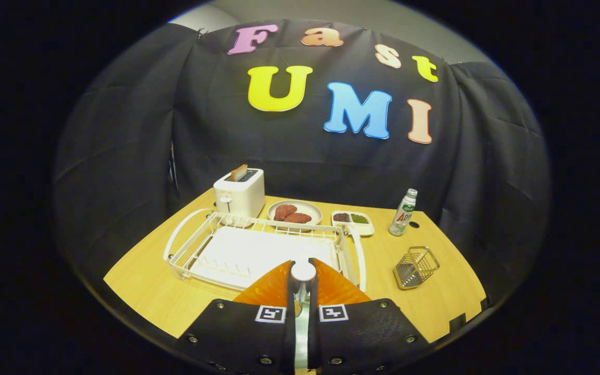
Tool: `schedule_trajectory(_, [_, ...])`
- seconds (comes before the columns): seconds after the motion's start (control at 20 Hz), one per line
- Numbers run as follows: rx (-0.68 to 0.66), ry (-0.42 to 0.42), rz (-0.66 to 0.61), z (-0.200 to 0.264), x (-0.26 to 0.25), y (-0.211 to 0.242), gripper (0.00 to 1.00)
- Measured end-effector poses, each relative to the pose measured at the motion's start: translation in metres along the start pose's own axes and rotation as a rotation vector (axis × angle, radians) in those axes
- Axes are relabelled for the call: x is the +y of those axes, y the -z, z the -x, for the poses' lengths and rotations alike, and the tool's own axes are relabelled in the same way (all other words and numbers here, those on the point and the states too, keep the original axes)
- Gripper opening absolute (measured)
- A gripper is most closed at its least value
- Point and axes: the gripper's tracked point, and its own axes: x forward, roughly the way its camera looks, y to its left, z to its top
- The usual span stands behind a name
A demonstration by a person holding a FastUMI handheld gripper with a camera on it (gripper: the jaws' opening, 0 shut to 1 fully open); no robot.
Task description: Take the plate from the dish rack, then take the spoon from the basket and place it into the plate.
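Note:
My gripper (303,292) is shut on the spoon (303,272). Its silver stem runs back between the two fingers and its white rounded end sticks out just past the fingertips. Right under the fingers lies the orange plate (335,289), showing on both sides of them, on the wooden table in front of the dish rack. The white wire dish rack (258,250) stands beyond the plate with nothing in it. The small wire basket (416,267) sits to the right of the rack, tilted and holding nothing.
Behind the rack stand a white toaster (239,194) with a slice in it, a grey plate with two brown patties (295,213) and a small white sauce tray (352,221). A bottle (403,212) stands behind the basket. The table edge (138,307) runs close on my left.

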Motion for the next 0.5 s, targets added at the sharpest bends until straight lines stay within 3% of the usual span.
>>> schedule_trajectory(0.3, [0.084,-0.052,0.005,-0.017,0.029,0.04,0.09])
schedule_trajectory(0.5, [0.115,-0.083,-0.061,-0.023,0.037,0.05,0.1])
